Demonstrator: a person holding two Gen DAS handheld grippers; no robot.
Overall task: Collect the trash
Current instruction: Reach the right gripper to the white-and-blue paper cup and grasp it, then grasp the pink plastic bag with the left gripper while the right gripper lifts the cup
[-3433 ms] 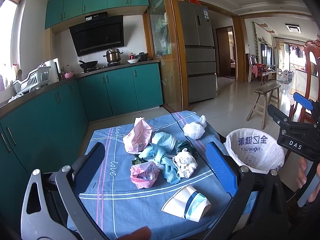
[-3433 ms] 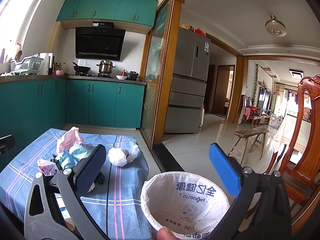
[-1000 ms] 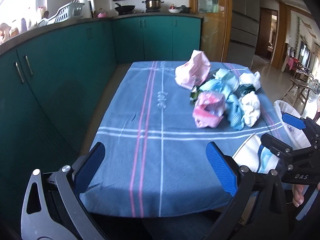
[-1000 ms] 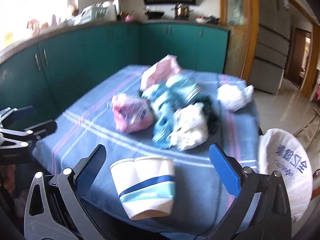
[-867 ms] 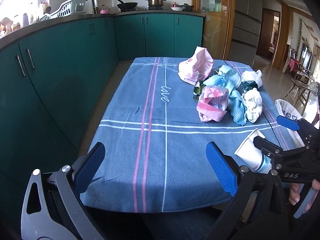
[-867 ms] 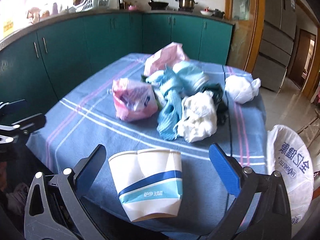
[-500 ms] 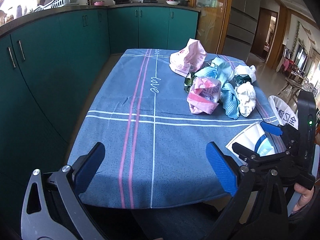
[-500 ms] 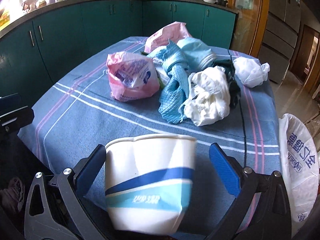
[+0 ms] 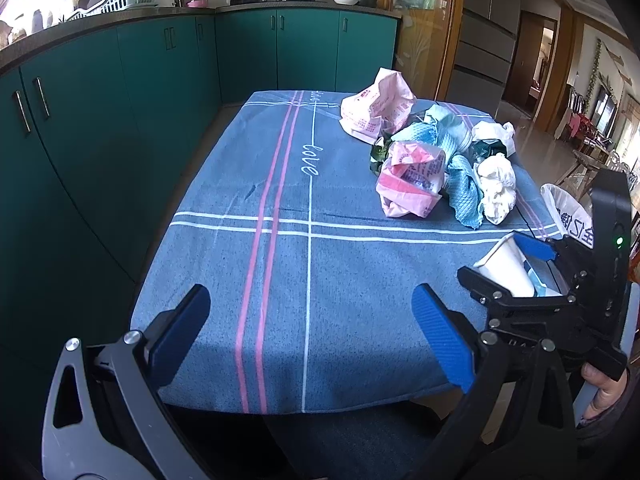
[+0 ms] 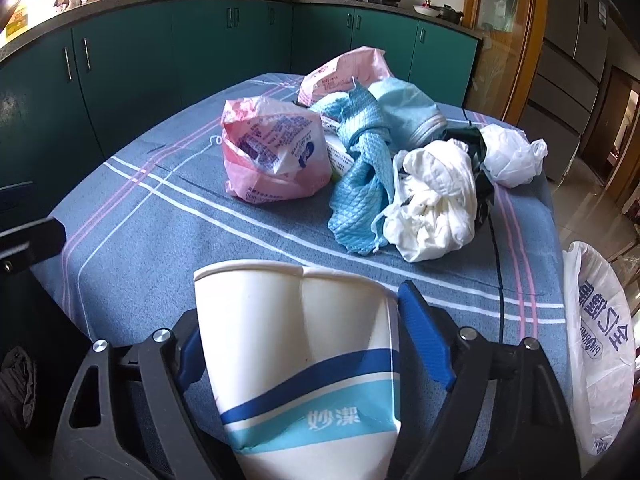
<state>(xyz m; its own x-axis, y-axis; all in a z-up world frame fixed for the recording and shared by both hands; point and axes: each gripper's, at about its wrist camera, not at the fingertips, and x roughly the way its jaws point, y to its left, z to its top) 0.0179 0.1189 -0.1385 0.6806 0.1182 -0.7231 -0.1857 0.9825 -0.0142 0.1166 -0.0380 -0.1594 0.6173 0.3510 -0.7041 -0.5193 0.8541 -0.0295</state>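
A crushed white paper cup (image 10: 304, 364) with blue bands lies at the near edge of the blue tablecloth. My right gripper (image 10: 298, 340) is shut on it, a blue pad against each side; the left wrist view shows the same cup (image 9: 505, 269) between the right gripper's pads (image 9: 532, 246). A trash pile lies beyond: a pink bag (image 10: 272, 152), a blue cloth (image 10: 360, 188), crumpled white paper (image 10: 436, 204), a white plastic wad (image 10: 510, 156) and a second pink bag (image 10: 344, 72). My left gripper (image 9: 312, 334) is open and empty above the table's near left edge.
A bin lined with a white printed bag (image 10: 600, 344) stands off the table's right edge; it also shows in the left wrist view (image 9: 570, 214). Teal cabinets (image 9: 100, 120) run along the left and back. A black cord (image 10: 496, 248) crosses the cloth.
My right gripper has moved forward around the paper cup and closed on it, denting its rim. My left gripper has swung away from the pile to the table's near left edge, still open.
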